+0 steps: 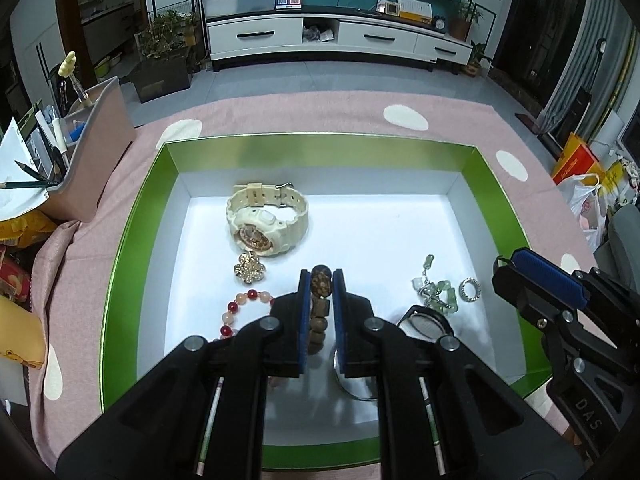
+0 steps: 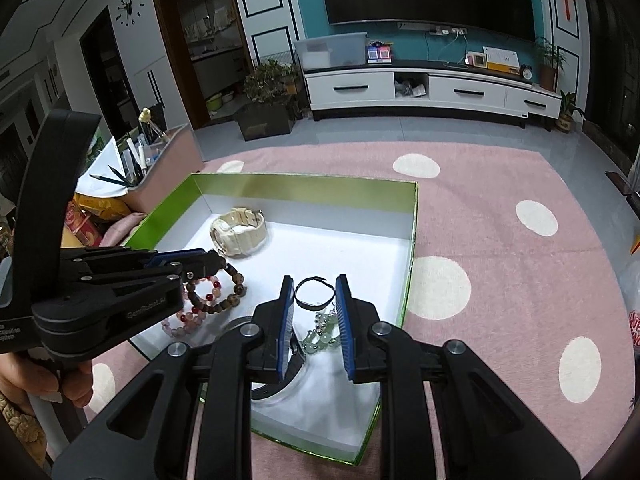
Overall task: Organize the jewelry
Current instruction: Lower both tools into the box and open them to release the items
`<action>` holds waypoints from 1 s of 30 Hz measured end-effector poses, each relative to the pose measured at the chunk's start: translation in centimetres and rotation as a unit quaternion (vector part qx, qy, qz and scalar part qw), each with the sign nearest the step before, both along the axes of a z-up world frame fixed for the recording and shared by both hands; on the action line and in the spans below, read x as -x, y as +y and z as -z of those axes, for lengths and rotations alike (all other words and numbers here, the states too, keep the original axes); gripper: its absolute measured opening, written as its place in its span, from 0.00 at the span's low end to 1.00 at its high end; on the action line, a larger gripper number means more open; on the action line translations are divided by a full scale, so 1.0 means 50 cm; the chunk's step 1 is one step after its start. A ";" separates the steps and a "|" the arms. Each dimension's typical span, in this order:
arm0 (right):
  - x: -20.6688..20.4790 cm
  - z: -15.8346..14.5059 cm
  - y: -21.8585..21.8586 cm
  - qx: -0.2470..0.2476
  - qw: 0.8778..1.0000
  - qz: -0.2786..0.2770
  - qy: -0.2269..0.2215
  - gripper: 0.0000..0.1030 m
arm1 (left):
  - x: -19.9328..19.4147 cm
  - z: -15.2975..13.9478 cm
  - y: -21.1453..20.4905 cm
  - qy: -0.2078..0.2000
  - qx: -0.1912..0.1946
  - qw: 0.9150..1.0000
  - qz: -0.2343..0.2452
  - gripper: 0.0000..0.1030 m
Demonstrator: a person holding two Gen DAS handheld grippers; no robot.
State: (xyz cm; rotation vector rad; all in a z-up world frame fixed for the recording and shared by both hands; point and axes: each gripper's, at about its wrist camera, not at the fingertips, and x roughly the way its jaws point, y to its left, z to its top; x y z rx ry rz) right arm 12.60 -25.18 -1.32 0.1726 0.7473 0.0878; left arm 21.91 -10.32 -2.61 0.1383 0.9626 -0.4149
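Step in hand: placing pieces into the green-walled box [image 1: 132, 216], which sits on the pink dotted cloth [image 2: 500, 184] over the worktop.

Left hand-held gripper [image 1: 321, 280]: pads clamped on the brown bead bracelet [image 1: 320, 300], held low over the box floor near the red-and-pink bead bracelet [image 1: 236, 312]. From the right wrist view the brown loop hangs from the tips and drapes close to, perhaps onto, the pink beads; contact with the floor cannot be settled.

Right hand-held gripper [image 2: 316, 300]: pads stand a little apart. A thin dark band [image 2: 314, 292] sits between or just beyond the tips, with the green bead piece [image 2: 324, 332] below. Probably no pad presses on anything, but the view is poor here.

Already in the box: cream watch [image 1: 268, 216] toward the far wall, gold flower brooch [image 1: 250, 268] just in front of it, small sparkly ring [image 1: 469, 290] on the right.

Next move, as I judge it: set the brown bracelet on bare floor clear of the pink beads, then open the pads.

Hidden: a round glass-faced item [image 1: 424, 320], likely a watch, is largely covered by both grippers. The box's near corner is cut off.
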 end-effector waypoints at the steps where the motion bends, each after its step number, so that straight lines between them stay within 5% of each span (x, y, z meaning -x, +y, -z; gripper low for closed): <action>1: -0.002 0.003 0.000 0.001 1.000 0.001 0.002 0.20 | 0.000 0.000 0.000 0.000 -0.001 1.000 0.000 0.10; 30: -0.009 0.018 0.005 0.007 1.000 0.002 0.023 0.20 | 0.014 0.001 -0.005 0.004 -0.026 1.000 0.007 0.10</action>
